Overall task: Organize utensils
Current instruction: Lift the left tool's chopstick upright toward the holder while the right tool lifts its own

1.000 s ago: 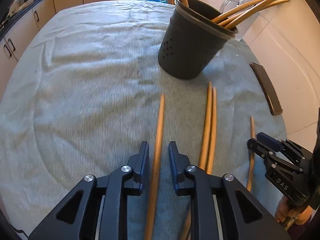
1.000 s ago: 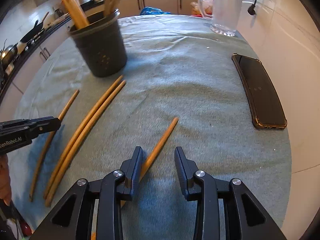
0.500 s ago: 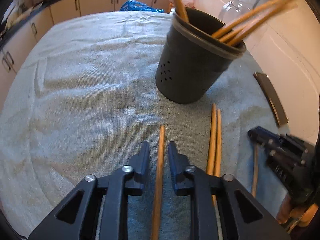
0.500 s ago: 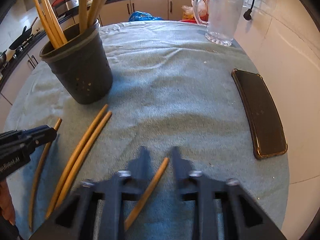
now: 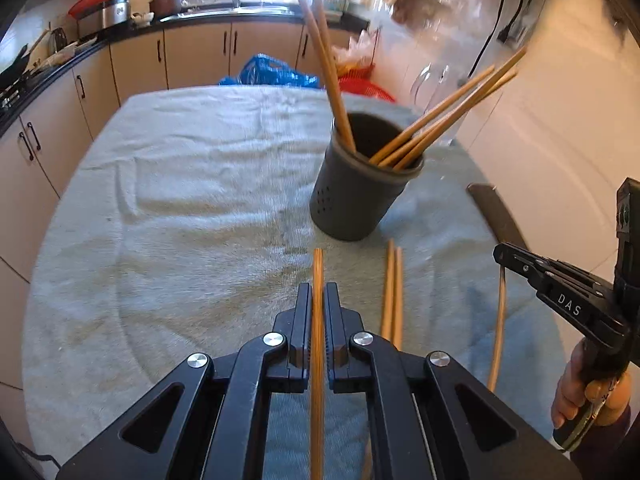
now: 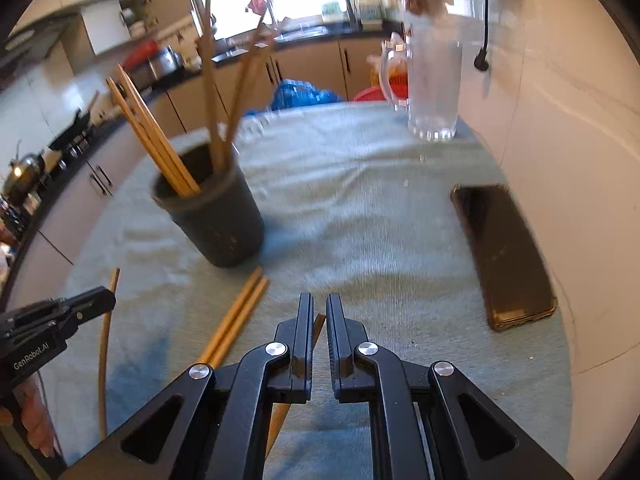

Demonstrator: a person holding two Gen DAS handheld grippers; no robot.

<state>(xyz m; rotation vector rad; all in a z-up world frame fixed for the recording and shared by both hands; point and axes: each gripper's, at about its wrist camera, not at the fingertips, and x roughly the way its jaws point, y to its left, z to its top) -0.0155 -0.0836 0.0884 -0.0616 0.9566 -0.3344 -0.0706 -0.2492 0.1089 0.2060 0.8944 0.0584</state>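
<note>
Both grippers have just closed on a chopstick apiece. At lower centre of the left wrist view, the left gripper (image 5: 318, 304) clamps a chopstick (image 5: 318, 272) that runs straight out between its pads, tip pointing toward the holder (image 5: 356, 200); a second ago its jaws stood apart around that stick as it lay flat on the towel (image 5: 180, 200). The right gripper (image 6: 319, 312) has likewise gone from wide to narrow, and its own chopstick (image 6: 319, 322) shows as a sliver between the pads and again slanting below the jaws (most of it is hidden).

Since then the holder has dropped lower and smaller in both frames, so both sticks now look lifted off the towel. Grasping seems done; carrying to the holder, at upper right of centre in the left view, comes next.

A pair of chopsticks (image 5: 392, 292) remains on the towel, just right of the left gripper.
</note>
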